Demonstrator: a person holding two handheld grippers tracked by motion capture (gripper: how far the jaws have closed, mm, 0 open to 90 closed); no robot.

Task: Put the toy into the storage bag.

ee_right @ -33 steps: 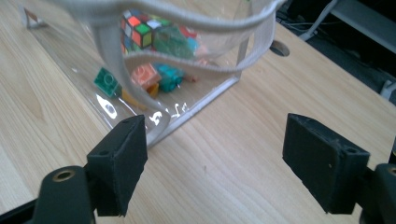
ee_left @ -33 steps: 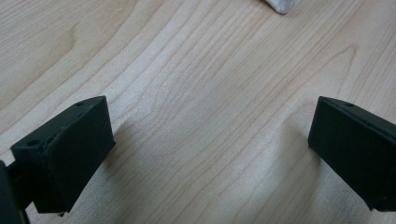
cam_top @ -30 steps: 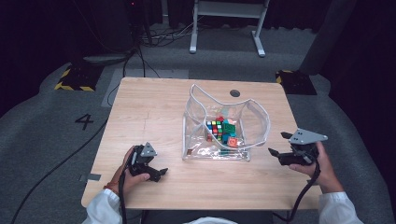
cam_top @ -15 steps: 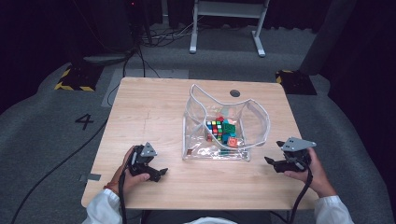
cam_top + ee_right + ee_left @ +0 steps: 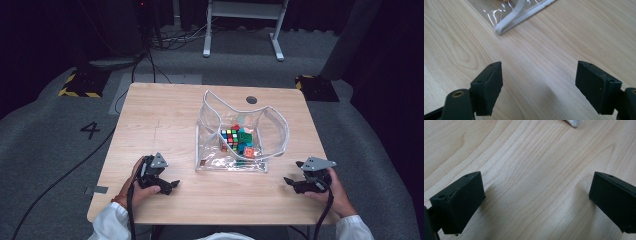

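left hand (image 5: 134, 181) low at near-left table (image 5: 165, 107) edge, left gripper (image 5: 167, 187) resting on wood, pointing right toward clear bag (image 5: 272, 125); jaws wide, nothing between. right hand (image 5: 332, 190) at near-right edge, right gripper (image 5: 292, 183) level, pointing left at bag corner; jaws wide, bare wood between. bag mid-table, between grippers, apart from both; colour cube (image 5: 230, 139) inside.

The pale wooden tabletop (image 5: 165, 115) looks smooth and matt, with a wavy grain; the clear plastic pouch with white piped edging (image 5: 272, 122) is glossy and crinkled, catching glints of light; the multicoloured plastic puzzle cube (image 5: 230, 138) inside it looks shiny; each black hand-held gripper (image 5: 170, 187) (image 5: 291, 183) has matt jaws; the grey floor carpet (image 5: 45, 150) looks rough.
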